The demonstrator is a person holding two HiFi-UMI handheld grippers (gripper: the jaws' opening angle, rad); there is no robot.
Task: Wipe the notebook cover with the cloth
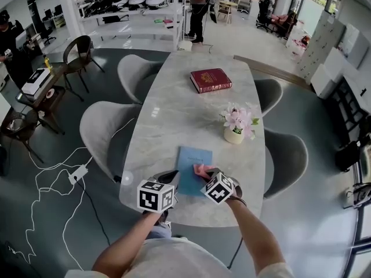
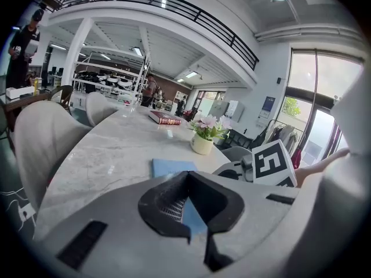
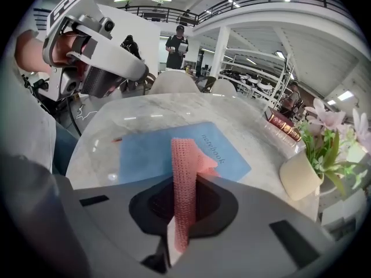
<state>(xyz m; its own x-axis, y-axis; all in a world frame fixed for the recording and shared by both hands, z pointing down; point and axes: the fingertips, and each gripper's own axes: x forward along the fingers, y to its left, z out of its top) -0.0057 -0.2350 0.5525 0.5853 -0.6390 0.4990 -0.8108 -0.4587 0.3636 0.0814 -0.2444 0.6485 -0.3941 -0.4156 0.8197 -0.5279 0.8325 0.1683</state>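
pink mesh cloth [image 3: 183, 164]: soft, limp, light; right gripper [image 3: 181, 208] clamped on its fold. blue notebook [image 3: 152, 153] flat just ahead, thin, likely slides; left gripper [image 2: 188, 204] pinches its near edge.

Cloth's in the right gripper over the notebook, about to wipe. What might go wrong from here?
The cloth is pinched only along a narrow fold in the right gripper, so dragging may pull it free. The flower pot stands near the far right corner of the notebook; a wide sweep might tip it. The left gripper grips only the near edge, so the notebook may pivot.
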